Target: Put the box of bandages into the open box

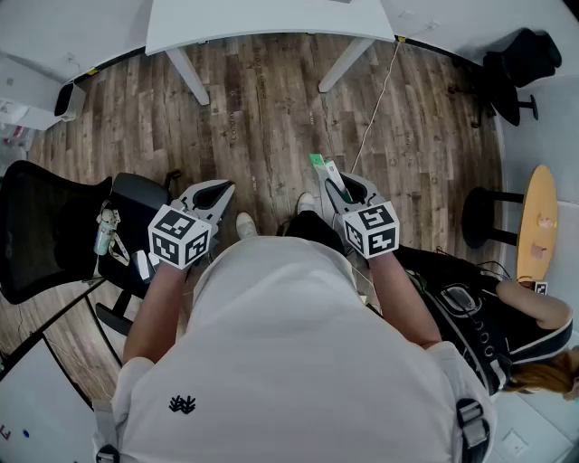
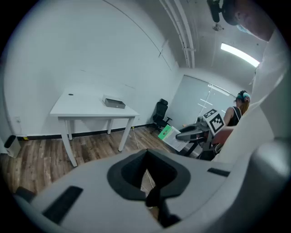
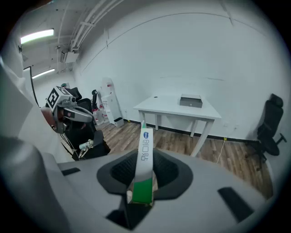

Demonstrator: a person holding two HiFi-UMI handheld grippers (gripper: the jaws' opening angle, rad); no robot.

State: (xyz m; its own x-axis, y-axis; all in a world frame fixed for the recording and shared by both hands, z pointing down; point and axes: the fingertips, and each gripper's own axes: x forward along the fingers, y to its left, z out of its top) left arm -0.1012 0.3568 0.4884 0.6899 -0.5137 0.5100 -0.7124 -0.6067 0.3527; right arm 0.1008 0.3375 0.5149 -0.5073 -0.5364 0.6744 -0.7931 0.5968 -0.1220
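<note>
The box of bandages [image 3: 145,157], a slim white carton with a green end, stands upright between the jaws of my right gripper [image 3: 142,184], which is shut on it. In the head view the carton [image 1: 326,174] sticks out ahead of the right gripper [image 1: 339,190] at chest height over the wooden floor. The left gripper [image 1: 210,194] hangs beside it, shut with nothing in it [image 2: 152,195]. A flat grey box [image 3: 190,100] lies on the white table [image 3: 175,109] across the room, also in the left gripper view as the grey box [image 2: 113,103]. Whether its lid is open I cannot tell.
A black office chair [image 1: 50,231] stands close on my left. A seated person [image 1: 507,316] and a round wooden stool [image 1: 538,222] are on the right. Another black chair [image 1: 520,63] stands at the far right. A cable [image 1: 380,99] runs across the floor before the table [image 1: 262,23].
</note>
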